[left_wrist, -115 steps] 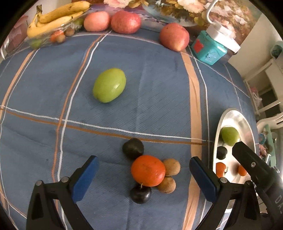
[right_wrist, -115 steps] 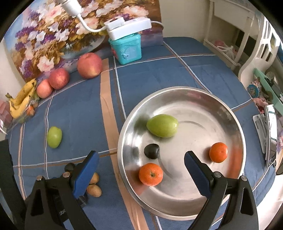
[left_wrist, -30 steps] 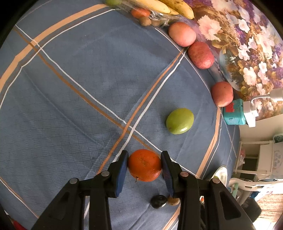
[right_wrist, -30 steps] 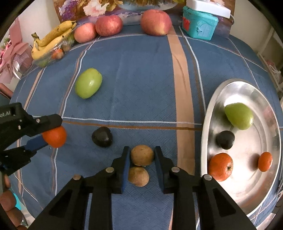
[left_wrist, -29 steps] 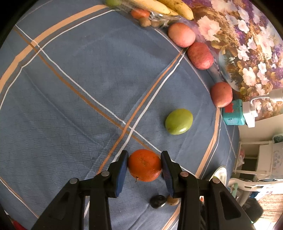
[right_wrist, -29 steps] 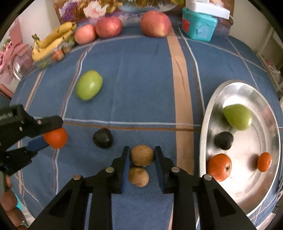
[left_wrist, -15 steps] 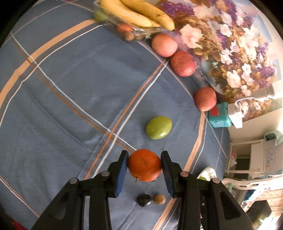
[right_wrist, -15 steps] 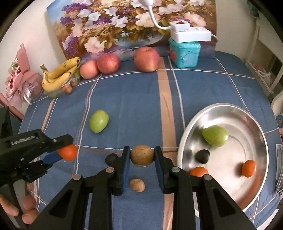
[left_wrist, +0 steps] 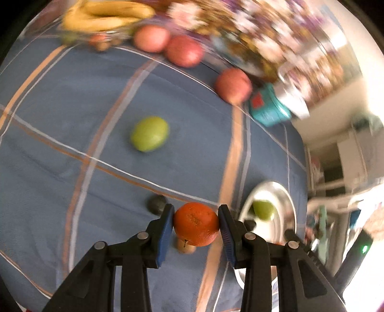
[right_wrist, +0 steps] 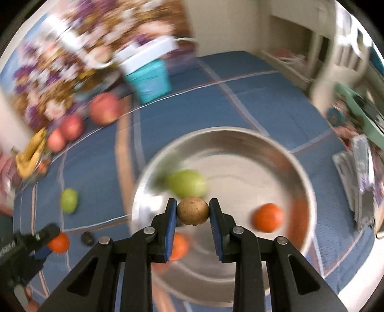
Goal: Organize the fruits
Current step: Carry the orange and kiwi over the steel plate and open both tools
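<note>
Two grips, each clamped on fruit: left gripper (left_wrist: 195,224) squeezing an orange (left_wrist: 195,223) above the blue cloth (left_wrist: 72,100), right gripper (right_wrist: 193,211) pinching a brown fruit (right_wrist: 193,210) over the steel bowl (right_wrist: 276,148). Only in the left view — a dark plum (left_wrist: 156,203), another brown fruit (left_wrist: 184,244) half hidden below the orange. Farther off, blurred: green mango (left_wrist: 149,133), apples (left_wrist: 184,51), bananas (left_wrist: 105,14).

A woven, matt blue cloth (left_wrist: 187,153) with printed stripes is seen under everything. The bowl (right_wrist: 297,168) is of polished, mirror-bright metal. Matt black plastic with ribbed blue pads (right_wrist: 171,225) is shown on the right gripper (right_wrist: 193,217). A pitted, faintly glossy orange (left_wrist: 195,223) and a rough, dull brown fruit (right_wrist: 192,210) are gripped.
</note>
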A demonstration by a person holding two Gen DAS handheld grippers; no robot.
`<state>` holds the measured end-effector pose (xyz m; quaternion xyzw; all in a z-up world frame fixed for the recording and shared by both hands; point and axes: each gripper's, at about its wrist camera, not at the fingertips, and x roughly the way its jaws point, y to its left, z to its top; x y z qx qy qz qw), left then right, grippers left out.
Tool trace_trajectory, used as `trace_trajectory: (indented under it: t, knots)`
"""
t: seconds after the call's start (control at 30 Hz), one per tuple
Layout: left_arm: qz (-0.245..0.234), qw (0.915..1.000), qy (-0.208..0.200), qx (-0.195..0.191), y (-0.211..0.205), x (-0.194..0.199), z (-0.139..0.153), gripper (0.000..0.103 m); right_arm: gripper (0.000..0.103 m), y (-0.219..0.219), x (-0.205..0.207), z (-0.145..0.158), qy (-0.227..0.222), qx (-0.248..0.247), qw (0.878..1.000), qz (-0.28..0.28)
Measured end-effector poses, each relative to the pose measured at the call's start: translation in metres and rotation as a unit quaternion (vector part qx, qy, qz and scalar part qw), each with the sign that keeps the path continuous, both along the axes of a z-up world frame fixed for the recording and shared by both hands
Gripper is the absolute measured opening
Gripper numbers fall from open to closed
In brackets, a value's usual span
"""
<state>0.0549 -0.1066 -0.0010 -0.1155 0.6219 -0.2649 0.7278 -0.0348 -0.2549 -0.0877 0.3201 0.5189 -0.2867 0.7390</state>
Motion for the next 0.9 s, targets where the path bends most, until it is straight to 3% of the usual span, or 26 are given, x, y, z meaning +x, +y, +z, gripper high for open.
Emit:
trace_trajectory:
  t: [0.23, 0.4, 0.6, 0.67, 0.7, 0.8, 0.9]
  knots:
    - [-0.111, 0.9929, -0.04, 0.011, -0.064, -0.052, 0.006, 0.04, 0.028, -0.04, -0.043, 0.001, 0.0, -0.001, 0.997, -0.075]
    - [-0.172, 0.9831, -0.061, 0.011, -0.098, -0.08, 0.007, 0.04, 0.029, -0.048, -0.054, 0.003, -0.004, 0.002, 0.996, -0.09]
    - [-0.192, 0.9797, -0.055, 0.012, -0.107, -0.089, 0.001, 0.043, 0.029, -0.049, -0.055, 0.002, -0.006, 0.005, 0.996, -0.09]
    - [-0.191, 0.98, -0.056, 0.009, -0.105, -0.088, 0.002, 0.059, 0.029, -0.048, -0.055, 0.003, -0.006, 0.006, 0.996, -0.088]
    - [-0.19, 0.9803, -0.055, 0.006, -0.105, -0.088, 0.002, 0.061, 0.03, -0.048, -0.055, 0.003, -0.007, 0.006, 0.996, -0.086]
    - [-0.188, 0.9807, -0.055, 0.003, -0.103, -0.086, 0.004, 0.062, 0.037, -0.047, -0.052, 0.004, -0.006, 0.003, 0.997, -0.083]
    - [-0.181, 0.9821, -0.051, 0.005, -0.1, -0.082, 0.002, 0.062, 0.038, -0.046, -0.051, 0.005, -0.004, 0.002, 0.997, -0.081]
